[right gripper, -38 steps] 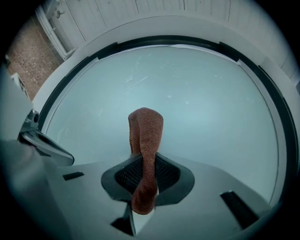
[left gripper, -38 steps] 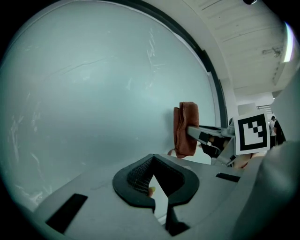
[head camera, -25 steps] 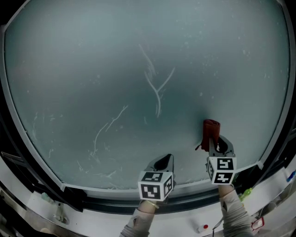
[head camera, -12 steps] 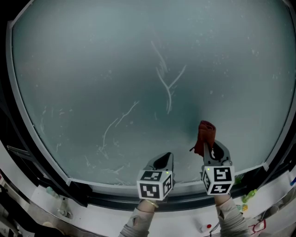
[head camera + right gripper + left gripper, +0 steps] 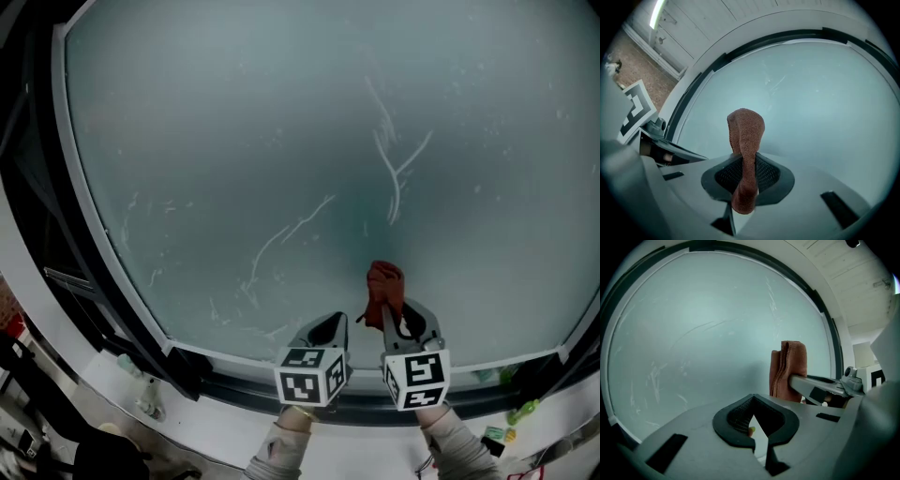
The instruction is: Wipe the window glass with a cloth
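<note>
The window glass (image 5: 281, 141) is frosted and fills the head view; white streaks (image 5: 394, 169) mark it. A rust-red cloth (image 5: 382, 286) stands up against the lower glass, with my right gripper (image 5: 398, 314) shut on its lower part. In the right gripper view the cloth (image 5: 746, 131) rises from between the black pads of the right gripper (image 5: 746, 171). My left gripper (image 5: 330, 328) is just left of it, shut and holding nothing. In the left gripper view the left gripper (image 5: 753, 416) points at the glass, with the cloth (image 5: 790, 369) to its right.
A dark window frame (image 5: 94, 253) curves round the glass, with a white sill (image 5: 234, 422) below it. A small bottle (image 5: 145, 403) stands on the sill at the left and a green object (image 5: 520, 411) lies at the right. More streaks (image 5: 281, 239) cross the lower left glass.
Both grippers have shifted left along the lower glass. The right gripper with the cloth has come closer to the left gripper and now sits below the forked streak.
</note>
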